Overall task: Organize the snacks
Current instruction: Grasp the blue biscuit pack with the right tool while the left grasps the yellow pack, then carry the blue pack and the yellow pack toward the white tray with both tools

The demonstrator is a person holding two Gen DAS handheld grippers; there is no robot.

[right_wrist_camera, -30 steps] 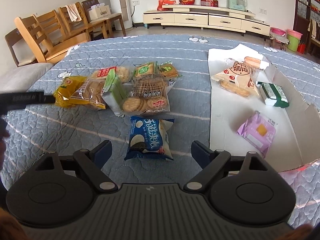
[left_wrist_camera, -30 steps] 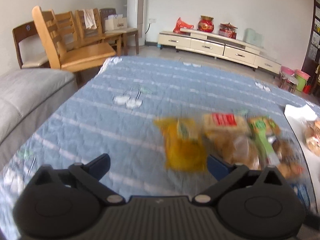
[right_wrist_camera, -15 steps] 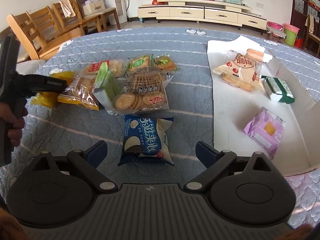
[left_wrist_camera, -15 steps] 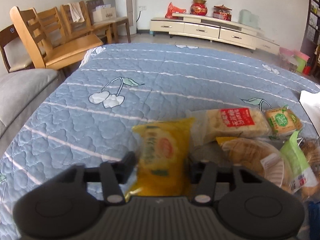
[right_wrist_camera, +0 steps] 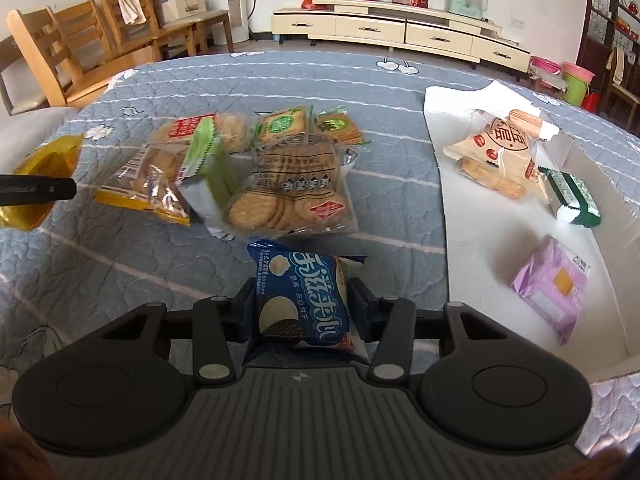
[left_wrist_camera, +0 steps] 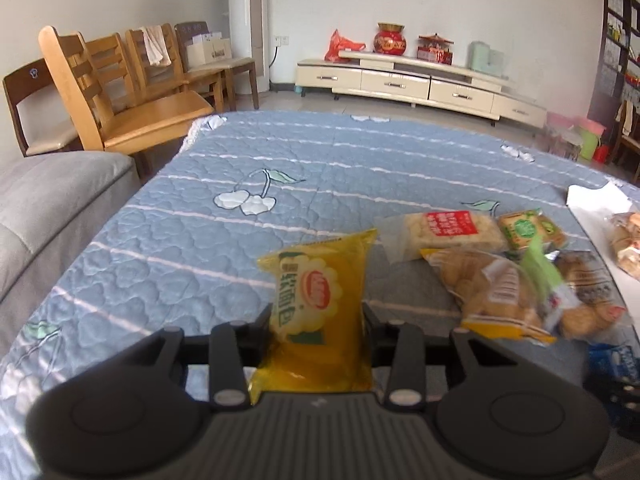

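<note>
My left gripper (left_wrist_camera: 316,320) is shut on a yellow bread packet (left_wrist_camera: 320,300), held a little above the blue quilt (left_wrist_camera: 200,248); the packet also shows at the left of the right wrist view (right_wrist_camera: 40,168). My right gripper (right_wrist_camera: 304,300) is shut on a blue cookie packet (right_wrist_camera: 304,300) near the quilt's front. A pile of biscuit packets (right_wrist_camera: 288,184) lies in the middle. A white open box (right_wrist_camera: 480,216) at the right holds a purple packet (right_wrist_camera: 552,284), a green packet (right_wrist_camera: 572,196) and a cream bag (right_wrist_camera: 500,152).
Wooden chairs (left_wrist_camera: 128,96) stand at the far left beside a grey sofa (left_wrist_camera: 44,208). A cream TV cabinet (left_wrist_camera: 420,84) runs along the back wall. The box wall (right_wrist_camera: 624,240) rises at the right.
Both grippers have shut: the left on the yellow bread packet and lifted it slightly, the right moved down and closed on the blue cookie packet.
</note>
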